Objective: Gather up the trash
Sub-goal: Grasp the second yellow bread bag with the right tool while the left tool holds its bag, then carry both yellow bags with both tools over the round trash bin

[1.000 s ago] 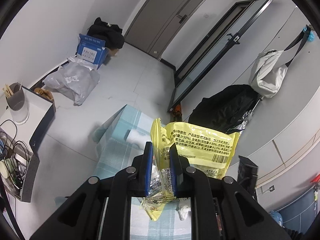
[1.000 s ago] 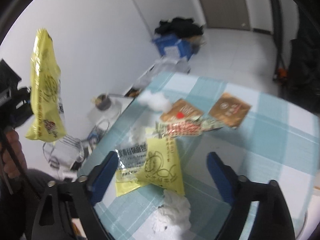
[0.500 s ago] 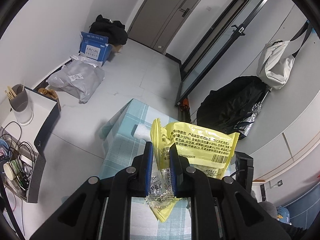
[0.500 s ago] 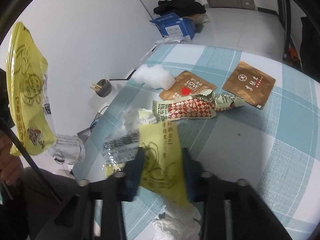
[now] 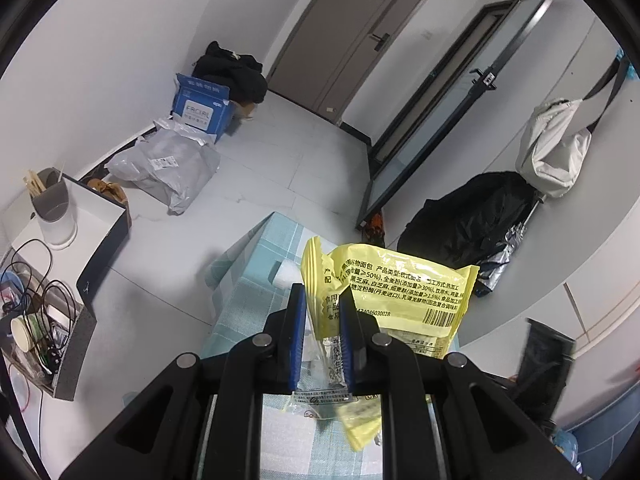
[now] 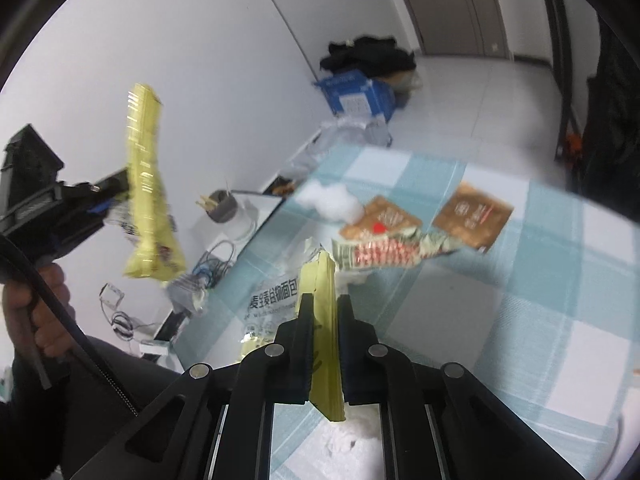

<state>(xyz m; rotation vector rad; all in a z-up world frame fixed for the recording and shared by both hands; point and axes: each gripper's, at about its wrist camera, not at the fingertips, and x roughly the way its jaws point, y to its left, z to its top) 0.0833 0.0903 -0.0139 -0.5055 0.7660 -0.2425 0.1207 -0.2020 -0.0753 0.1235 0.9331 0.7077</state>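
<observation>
Now the right gripper [image 6: 323,305], wide apart a second ago, has just closed on a crinkly yellow wrapper [image 6: 325,322], lifted off the checked table [image 6: 560,320]. At nine o'clock, the left gripper [image 5: 322,307] stays clamped on another yellow wrapper [image 5: 400,292]. Beyond at one o'clock lie two brown sachets [image 6: 472,214], one red-checked wrapper [image 6: 392,250].

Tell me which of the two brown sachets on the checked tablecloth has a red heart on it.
The brown sachet beside the white tissue wad; the plain brown sachet lies farther right, without a heart.
</observation>
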